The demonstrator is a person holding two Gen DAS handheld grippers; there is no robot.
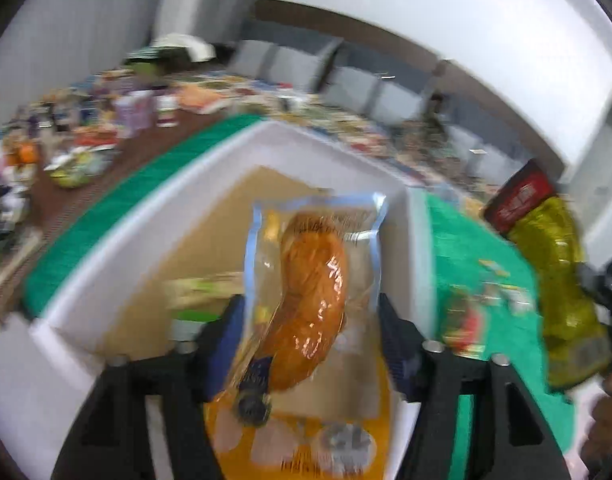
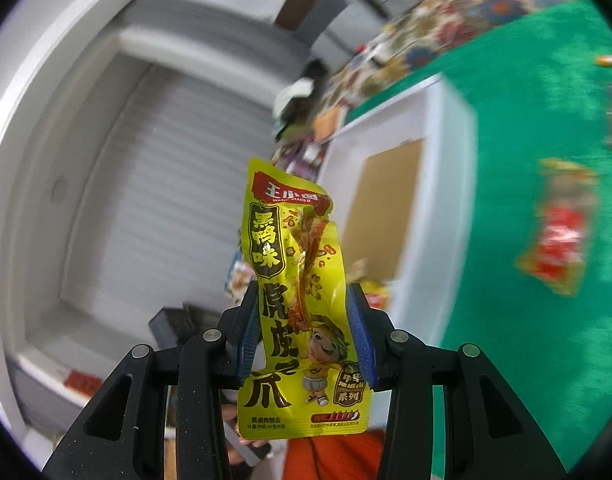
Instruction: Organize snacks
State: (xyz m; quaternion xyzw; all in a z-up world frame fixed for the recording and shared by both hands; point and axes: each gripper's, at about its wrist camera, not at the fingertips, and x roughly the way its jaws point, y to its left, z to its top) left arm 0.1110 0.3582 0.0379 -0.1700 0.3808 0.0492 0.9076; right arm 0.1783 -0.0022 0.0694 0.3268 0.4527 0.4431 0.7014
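Left gripper (image 1: 310, 316) clamps a clear drumstick packet (image 1: 312, 292) over the white box (image 1: 153, 208). Right gripper (image 2: 306, 328) pinches a yellow chicken-feet pouch (image 2: 301, 304) beside that box, above the green cloth (image 2: 526, 128) where a red-yellow snack (image 2: 558, 228) lies.

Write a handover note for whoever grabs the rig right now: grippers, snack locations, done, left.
Left gripper: shut on a clear vacuum pack with an orange drumstick, held over the white box.
Right gripper: shut on a yellow chicken-feet packet, held up in the air beside the box.
Done: a few snacks look to be in the box already, blurred.
Left: drop both packs in; a red-and-yellow packet and smaller items lie on the green cloth.
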